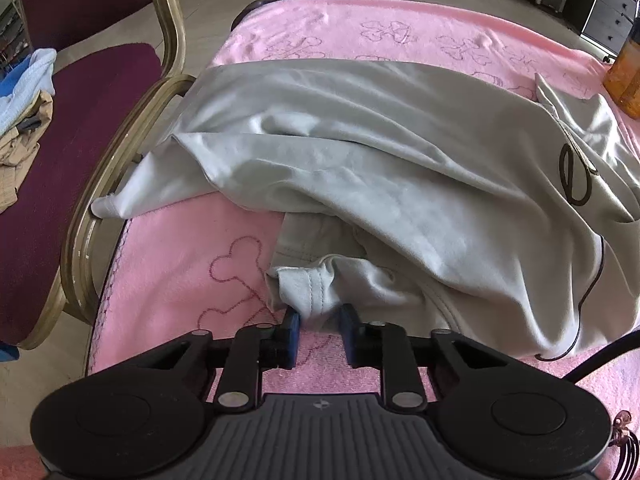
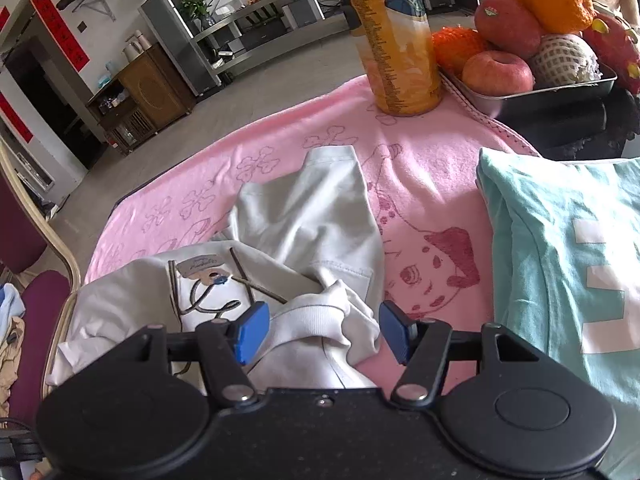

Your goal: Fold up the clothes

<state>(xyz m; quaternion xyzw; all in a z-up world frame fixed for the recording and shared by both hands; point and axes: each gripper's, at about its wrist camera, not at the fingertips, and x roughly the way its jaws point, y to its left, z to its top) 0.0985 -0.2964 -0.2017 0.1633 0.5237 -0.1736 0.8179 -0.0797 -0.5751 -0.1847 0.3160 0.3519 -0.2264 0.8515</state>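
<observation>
Soft daylight, sharp centre, perhaps blurred fisheye edges

The bottle (image 2: 398,36) loses its top to the upper edge of the right wrist view. The folded teal shirt (image 2: 560,264) runs off the right edge. The grey garment (image 1: 360,168) hides part of the pink towel (image 1: 180,248) beneath it.

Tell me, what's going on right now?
Left gripper pinching grey shirt hem. Right gripper open over its collar. Orange bottle stands clear.
</observation>
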